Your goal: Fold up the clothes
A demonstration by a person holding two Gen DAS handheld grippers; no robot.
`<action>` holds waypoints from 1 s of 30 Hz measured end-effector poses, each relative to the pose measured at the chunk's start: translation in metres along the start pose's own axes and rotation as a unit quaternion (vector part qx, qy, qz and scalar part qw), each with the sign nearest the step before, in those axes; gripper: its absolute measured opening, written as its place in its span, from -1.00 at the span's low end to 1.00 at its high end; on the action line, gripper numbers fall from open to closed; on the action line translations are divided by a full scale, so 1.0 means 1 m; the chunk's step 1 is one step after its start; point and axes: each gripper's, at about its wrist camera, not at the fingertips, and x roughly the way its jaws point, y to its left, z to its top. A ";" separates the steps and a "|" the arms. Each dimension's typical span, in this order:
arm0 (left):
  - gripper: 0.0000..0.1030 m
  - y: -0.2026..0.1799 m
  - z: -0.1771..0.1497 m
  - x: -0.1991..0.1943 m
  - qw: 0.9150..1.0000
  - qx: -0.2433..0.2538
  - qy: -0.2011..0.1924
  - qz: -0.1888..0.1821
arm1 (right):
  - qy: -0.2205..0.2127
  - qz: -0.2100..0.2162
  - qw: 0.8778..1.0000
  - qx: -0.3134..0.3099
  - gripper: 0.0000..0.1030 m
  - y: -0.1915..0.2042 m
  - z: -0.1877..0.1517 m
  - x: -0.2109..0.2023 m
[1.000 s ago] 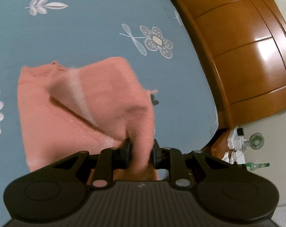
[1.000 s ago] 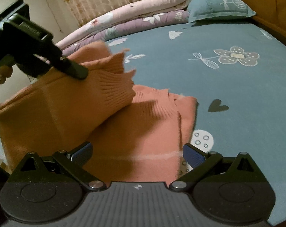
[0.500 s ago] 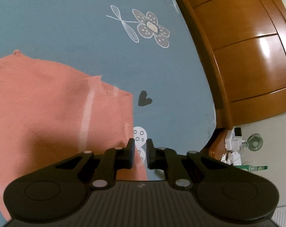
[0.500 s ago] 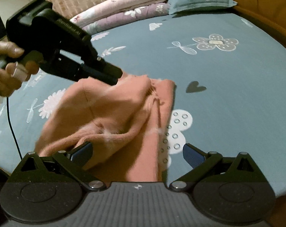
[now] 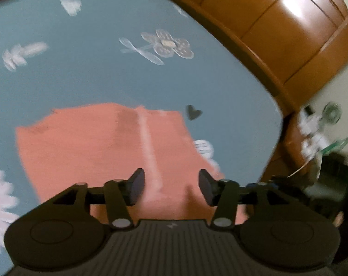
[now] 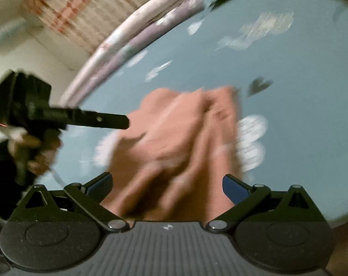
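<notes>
**Left wrist view: salmon sweater under parted fingers, both grippers empty**

Left gripper (image 5: pixel 171 187): jaws have just been opening and stand about half apart. Nothing is clamped; the pads press on no cloth. The gap frames the near part of the sweater below.

Salmon knit sweater (image 5: pixel 100 145): lies folded on the bed sheet, spread beneath and ahead of the left fingers (image 5: pixel 135 187). A pale stripe runs along it from the gap between the fingers toward its far edge. Its right edge sits just beside a dark heart print (image 5: pixel 193 112) and a white dotted print on the sheet.

Blue-grey bed sheet (image 5: pixel 81 80): white flower and leaf motifs. A wooden headboard (image 5: pixel 277 34) curves along its right side.

Right gripper (image 6: pixel 165 186): jaws stand wide, blue pads well apart, gripping nothing. The sweater (image 6: pixel 180 138) lies between and ahead of them, rumpled into folds there; the picture is blurred, so finer detail cannot be told.

Left gripper in the right wrist view (image 6: pixel 125 122): reaches in from the left, its tip at the sweater's left edge; contact cannot be told. A hand (image 6: pixel 35 154) holds its handle.

Rolled quilts (image 6: pixel 137 39) line the far bed edge.
</notes>
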 end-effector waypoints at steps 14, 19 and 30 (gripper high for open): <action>0.36 0.026 -0.047 -0.024 0.997 -0.046 -0.037 0.044 | 0.043 0.074 0.995 0.045 1.00 -0.011 0.037 0.085; 0.37 0.032 -0.054 -0.020 0.996 -0.066 -0.039 0.045 | 0.038 0.094 0.994 0.048 0.99 -0.025 0.036 0.092; 0.58 0.043 -0.061 -0.002 0.996 -0.077 -0.040 0.020 | 0.022 0.020 0.999 0.032 0.57 -0.028 0.038 0.094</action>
